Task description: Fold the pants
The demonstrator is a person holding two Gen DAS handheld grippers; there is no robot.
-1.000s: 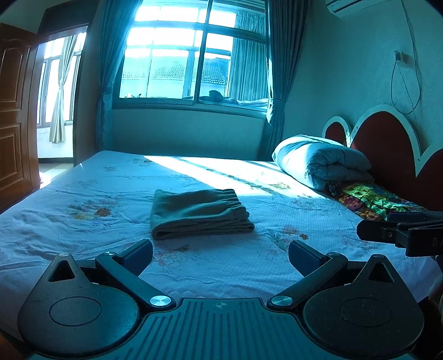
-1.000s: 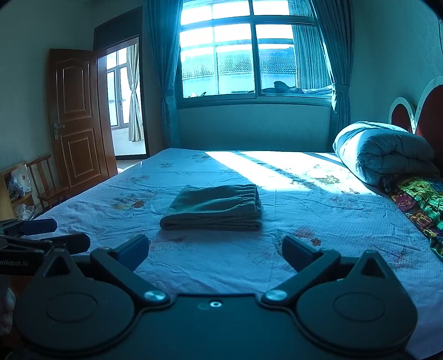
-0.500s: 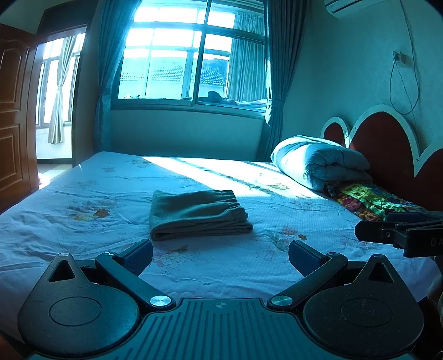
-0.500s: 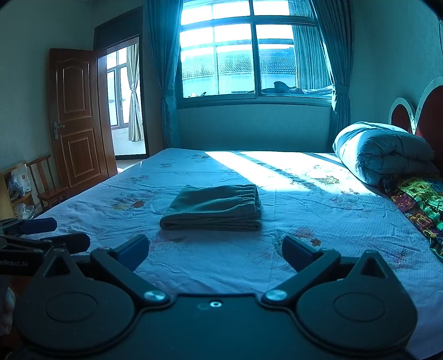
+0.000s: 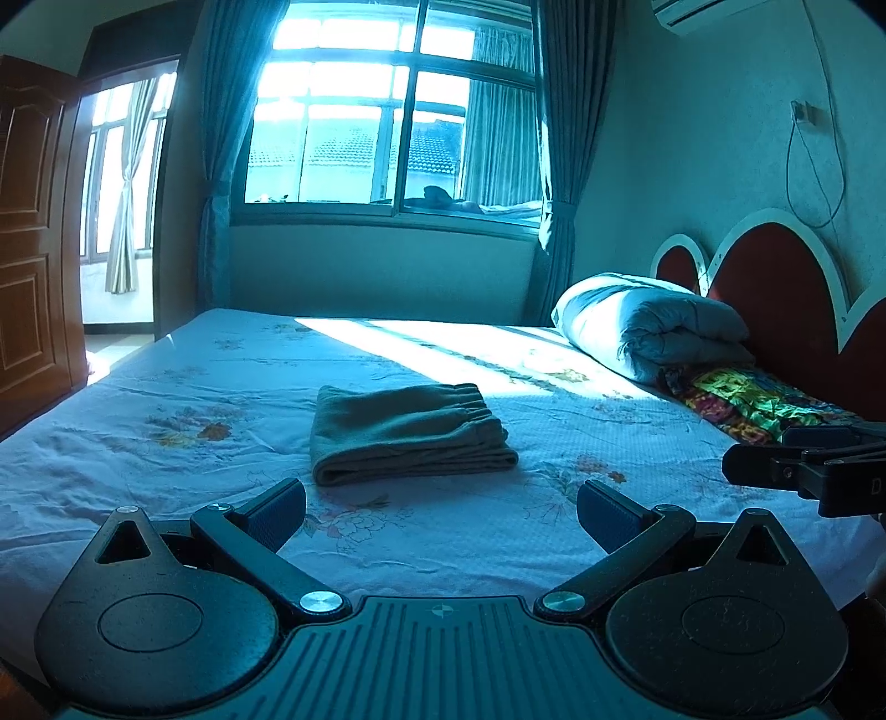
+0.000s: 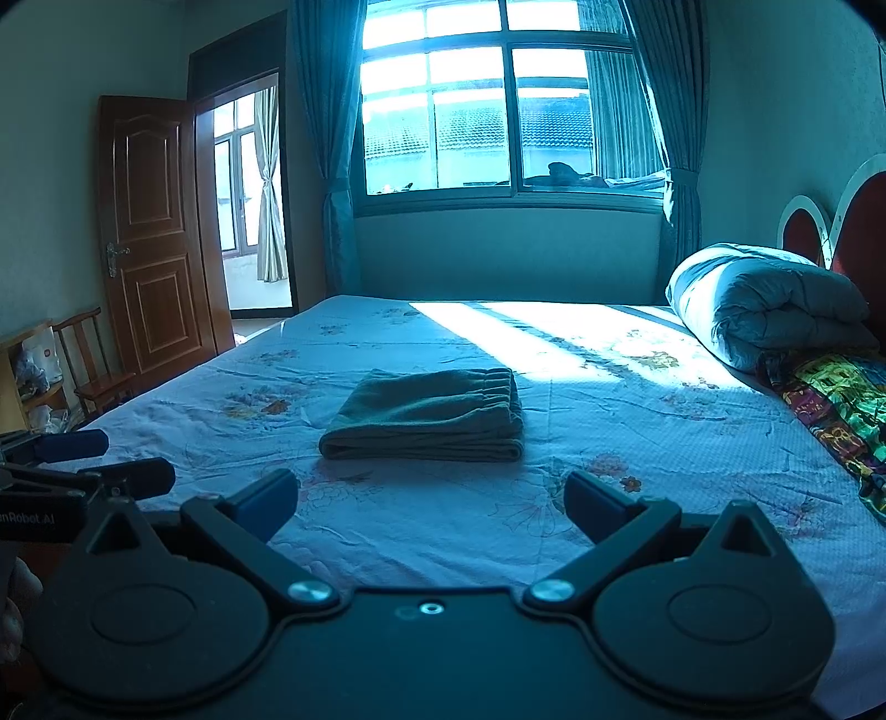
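A wide window [image 6: 506, 119] with teal curtains [image 6: 326, 144] throws a sunlit band across the bed [image 6: 637, 387]. A rolled quilt [image 6: 769, 310] lies by the red headboard [image 5: 775, 282]. Left, a wooden door [image 6: 149, 232] stands open beside what may be a chair [image 6: 91, 360].

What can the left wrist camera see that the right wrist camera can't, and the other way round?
Only the left wrist view shows the air conditioner and a wall cable. Only the right wrist view shows the wooden chair beside the open door. Both show the folded pants on the bed, the rolled quilt, and the left gripper and right gripper, both open and clear of the pants.
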